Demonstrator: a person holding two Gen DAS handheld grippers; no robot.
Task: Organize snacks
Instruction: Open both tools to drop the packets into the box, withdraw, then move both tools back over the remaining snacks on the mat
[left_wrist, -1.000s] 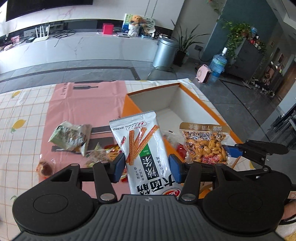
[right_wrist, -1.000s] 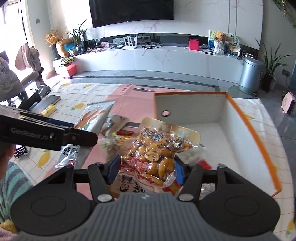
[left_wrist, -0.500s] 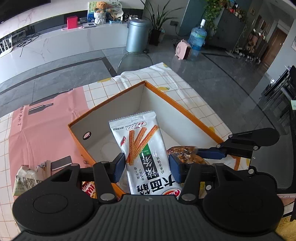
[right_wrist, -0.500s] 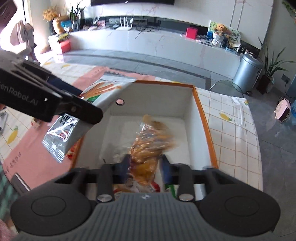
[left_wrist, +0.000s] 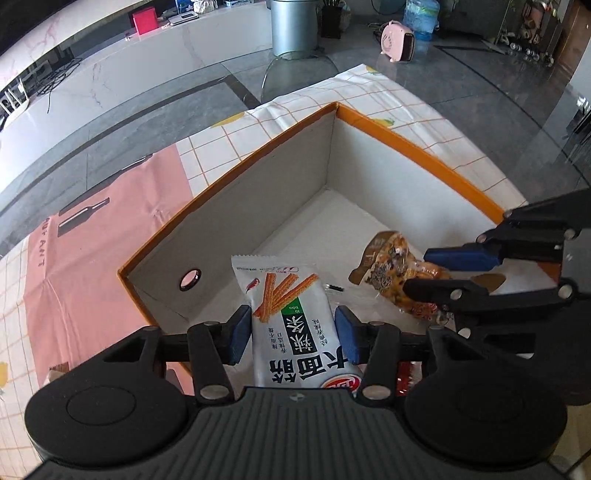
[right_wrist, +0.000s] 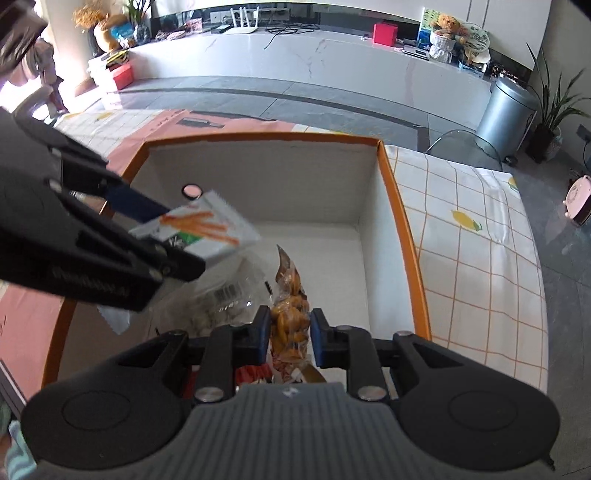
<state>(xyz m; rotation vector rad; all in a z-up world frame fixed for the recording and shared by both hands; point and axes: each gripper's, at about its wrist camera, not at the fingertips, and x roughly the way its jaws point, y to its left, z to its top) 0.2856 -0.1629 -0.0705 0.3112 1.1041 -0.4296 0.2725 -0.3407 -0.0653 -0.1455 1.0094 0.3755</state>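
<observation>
Both grippers are tipped steeply down over the open orange box (left_wrist: 413, 147). The left gripper (left_wrist: 291, 332) holds the white stick pack (left_wrist: 295, 325) upright between its blue pads, top edge pointing into the box; the pads sit against the pack's sides, and its jaws have just been closing a little further on it. Seen from the right wrist, that pack (right_wrist: 207, 229) hangs out past the left gripper's black fingers above the box's left half, near the round hole (right_wrist: 192, 191) in the far wall.

The right gripper (right_wrist: 289, 334) is clamped tight on the orange nut bag (right_wrist: 290, 317), squeezing it narrow between the pads, its jaws having closed hard on it within the last second. The bag stands edge-on, its brown top corner sticking up over the white box floor. From the left wrist, the nut bag (left_wrist: 391, 266) shows pinched in the right gripper (left_wrist: 436, 273) reaching in from the right, just beside the stick pack.

Below the left gripper, inside the box, lies a clear bag (right_wrist: 221, 299) with a barcode, blurred. Something red (right_wrist: 251, 373) shows under the right jaws; I can't tell what. The box sits on a checked cloth (right_wrist: 472, 258) with a pink mat (left_wrist: 92, 236) to its left.
</observation>
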